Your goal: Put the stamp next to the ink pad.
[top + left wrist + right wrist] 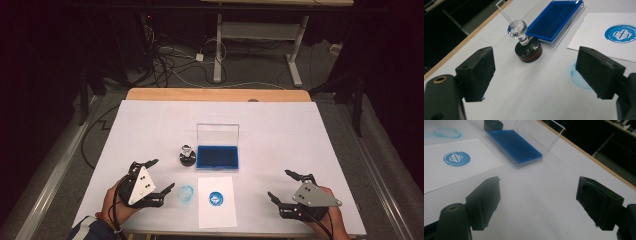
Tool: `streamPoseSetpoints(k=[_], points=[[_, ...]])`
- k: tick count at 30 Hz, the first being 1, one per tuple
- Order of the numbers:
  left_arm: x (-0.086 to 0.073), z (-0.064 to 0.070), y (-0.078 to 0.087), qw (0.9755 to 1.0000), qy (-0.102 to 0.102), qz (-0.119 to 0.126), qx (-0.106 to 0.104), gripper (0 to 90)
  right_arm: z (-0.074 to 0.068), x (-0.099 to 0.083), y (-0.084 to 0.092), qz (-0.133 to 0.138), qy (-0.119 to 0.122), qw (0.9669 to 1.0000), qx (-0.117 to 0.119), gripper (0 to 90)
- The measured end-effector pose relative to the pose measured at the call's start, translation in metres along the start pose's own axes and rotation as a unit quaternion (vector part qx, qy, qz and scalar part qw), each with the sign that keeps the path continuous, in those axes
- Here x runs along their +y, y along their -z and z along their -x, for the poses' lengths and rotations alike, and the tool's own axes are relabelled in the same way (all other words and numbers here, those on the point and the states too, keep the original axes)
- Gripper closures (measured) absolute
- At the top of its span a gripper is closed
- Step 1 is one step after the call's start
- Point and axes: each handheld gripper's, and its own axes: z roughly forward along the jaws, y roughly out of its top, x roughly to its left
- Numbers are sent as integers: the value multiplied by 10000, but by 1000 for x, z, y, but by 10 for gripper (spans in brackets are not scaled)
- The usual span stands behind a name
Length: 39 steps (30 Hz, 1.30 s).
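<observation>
Hiding its knob, the stamp [493, 125] is cut off.

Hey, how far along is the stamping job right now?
Looks mostly done: the paper carries a clean blue print, and the stamp stands upright beside the open ink pad. Nothing is in hand; the left claw and right claw are open. Possibly left: closing the lid, and a blue smudge marks the table.

No words or numbers readable anywhere. Only a sign: a round blue stamp mark [621, 33] on the white sheet of paper [596, 37], a ring around a crossed, grid-like emblem. Beside the sheet, a fainter blue ring smudge [186, 194] on the table cover [300, 130], illegible.
</observation>
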Motion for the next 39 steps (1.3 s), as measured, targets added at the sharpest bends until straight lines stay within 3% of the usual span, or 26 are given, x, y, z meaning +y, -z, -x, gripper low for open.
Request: streamPoseSetpoints(k=[5,12,25,32,39], points=[[-12,1,1,9998,131,-137,-15,154,1,-1,2,2,-18,10000,-52,194],[-21,6,1,9995,159,-256,-36,154,3,-3,5,60,-109,9997,-217,169],[-27,9,0,9989,280,-364,-57,154,8,-10,15,180,-371,9949,-923,152],[-27,8,1,9990,315,-303,-94,154,5,-12,15,118,-260,9957,-880,153],[-29,8,4,9991,313,-257,-135,154,4,-13,20,160,-321,9950,-928,153]])
